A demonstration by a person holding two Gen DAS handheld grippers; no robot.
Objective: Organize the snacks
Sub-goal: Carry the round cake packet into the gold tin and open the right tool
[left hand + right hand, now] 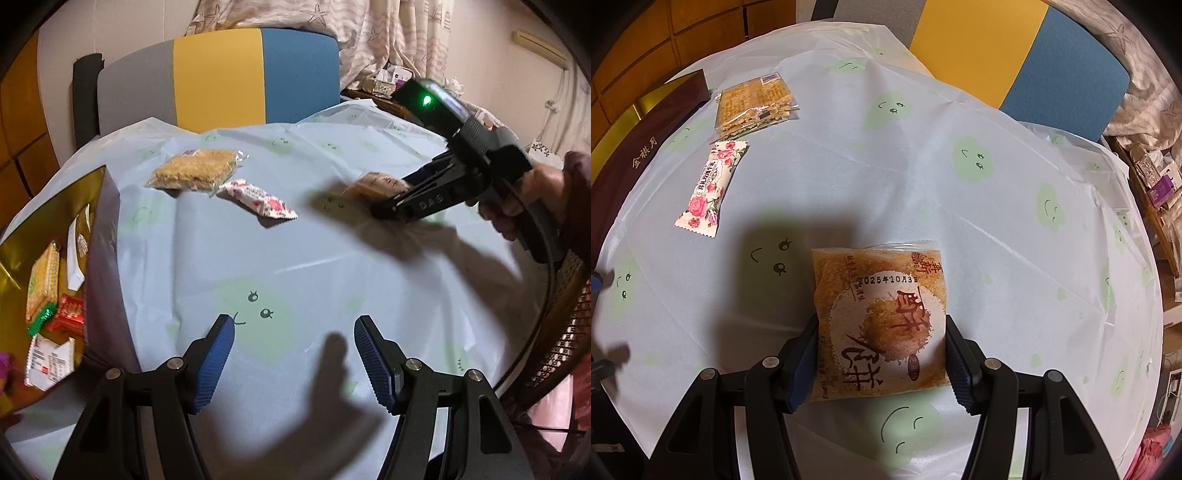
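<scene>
My right gripper (881,321) is shut on a brown pastry packet (879,295) with a printed date, its pads pressing the packet's two sides low over the pale blue tablecloth (923,166). The left wrist view shows that gripper (388,195) at the right, held by a hand, with the packet (373,186) in it. My left gripper (294,321) is open over the cloth with nothing between its blue pads. A rose-printed packet (258,199) (711,188) and a clear bag of yellow crispy snack (195,171) (753,101) lie on the cloth. A gold-lined box (107,206) at the left holds several snacks.
The box's dark outer wall (646,147) stands along the table's left edge. A chair with a grey, yellow and blue back (221,74) stands behind the round table. A wicker chair (569,332) is at the right, and a cluttered side table (1156,177) lies beyond.
</scene>
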